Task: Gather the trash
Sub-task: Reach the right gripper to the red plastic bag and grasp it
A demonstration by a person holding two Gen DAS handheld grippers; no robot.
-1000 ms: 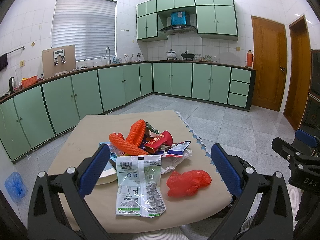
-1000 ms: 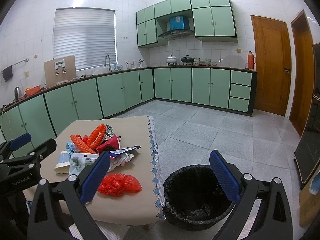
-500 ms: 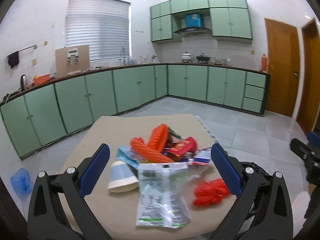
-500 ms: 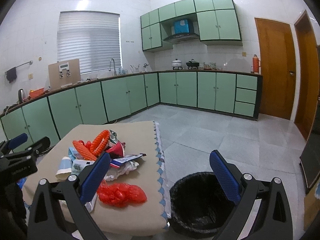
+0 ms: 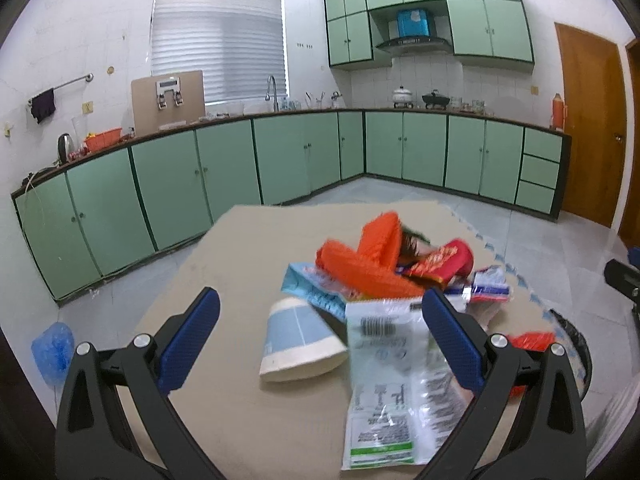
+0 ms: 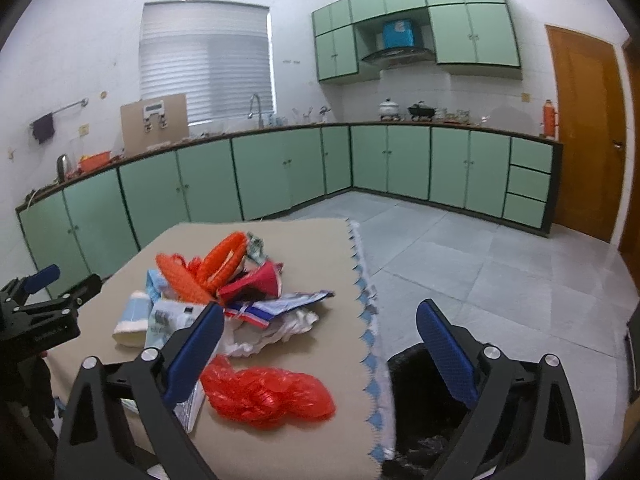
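Observation:
A pile of trash lies on the beige table: a tipped blue and white paper cup, a clear printed wrapper, orange mesh nets, a red packet and a crumpled red plastic bag. My left gripper is open and empty, above the table's near edge, with the cup between its fingers in view. My right gripper is open and empty, over the table's right edge. A black-lined bin stands on the floor to the right of the table.
Green cabinets run along the left and back walls. A blue bag lies on the floor at left. Wooden doors stand at the right. The left gripper shows in the right wrist view.
My left gripper has swung left, so the cup and wrapper now sit right of centre and nearer. My right gripper has shifted a little toward the table. Both stayed open.

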